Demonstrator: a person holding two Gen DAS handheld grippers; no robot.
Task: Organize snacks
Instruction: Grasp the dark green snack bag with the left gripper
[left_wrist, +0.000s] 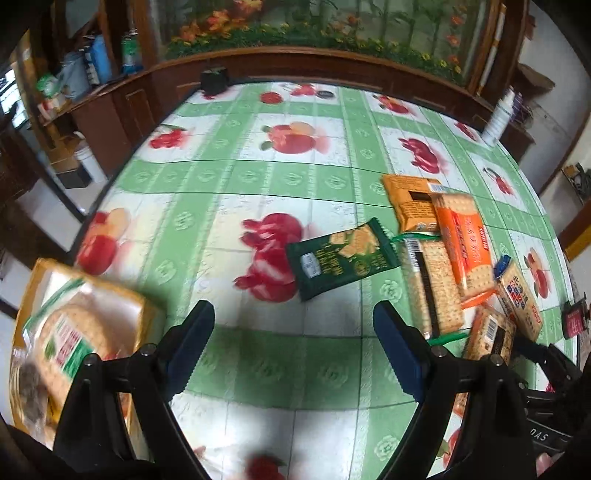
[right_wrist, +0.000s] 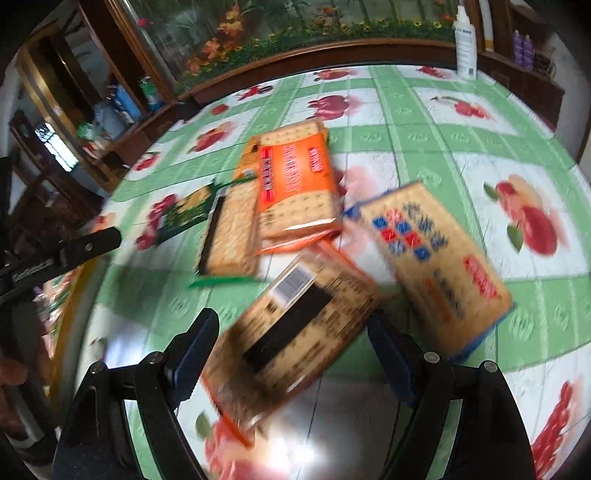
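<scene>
Blue-padded jaws of the left gripper (left_wrist: 293, 345) stand wide apart over bare tablecloth (left_wrist: 258, 177), with nothing between them. Left of this gripper, a basket (left_wrist: 22, 321) at the table edge holds a blurred cracker pack (left_wrist: 74, 332). Ahead of the jaws lies a dark green snack packet (left_wrist: 341, 258), flat on the cloth and apart from the other items. Right of it is a cluster of cracker packs: an orange box (left_wrist: 410, 201) farthest back, an orange-labelled pack (left_wrist: 465, 245) overlapping a clear pack with green ends (left_wrist: 434, 288), a blue-edged pack (left_wrist: 519, 295), and a brown-labelled pack (right_wrist: 295, 328) nearest the right gripper (right_wrist: 291, 345). In the right wrist view, the right gripper's jaws also stand wide, and the brown-labelled pack lies between them, barcode side up; motion blur prevents telling whether the pads touch it. The blue-edged pack lies just beside it on the right. A white spray bottle (right_wrist: 466, 40) stands upright at the far table edge.
</scene>
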